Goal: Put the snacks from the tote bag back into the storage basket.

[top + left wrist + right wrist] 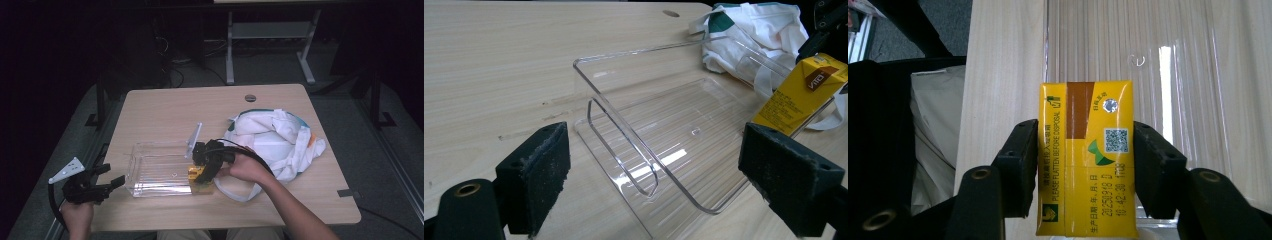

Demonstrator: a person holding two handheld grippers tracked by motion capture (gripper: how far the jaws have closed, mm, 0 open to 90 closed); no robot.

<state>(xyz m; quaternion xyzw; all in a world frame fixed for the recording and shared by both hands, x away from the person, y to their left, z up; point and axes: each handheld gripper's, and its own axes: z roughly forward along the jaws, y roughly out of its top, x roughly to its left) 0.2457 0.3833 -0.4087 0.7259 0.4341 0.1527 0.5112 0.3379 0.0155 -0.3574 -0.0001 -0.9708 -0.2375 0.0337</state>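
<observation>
A yellow drink carton [1085,160] is held between the two black pads of my right gripper [1085,165], which touch its two sides. In the high view the right gripper [201,174] holds the carton [199,178] at the right end of a clear plastic tray [134,170]. From the left gripper view the carton [801,92] leans over the tray's far rim [624,115]. Whether it rests on the tray I cannot tell. My left gripper [107,184] hovers off the tray's left end, jaws wide apart [664,165] with nothing gripped.
A crumpled white cloth bag [280,140] lies right of the tray, beside the right hand. The wooden table [165,110] has a round cable hole [250,98] near its far edge. Metal desk legs [230,55] stand on the floor beyond.
</observation>
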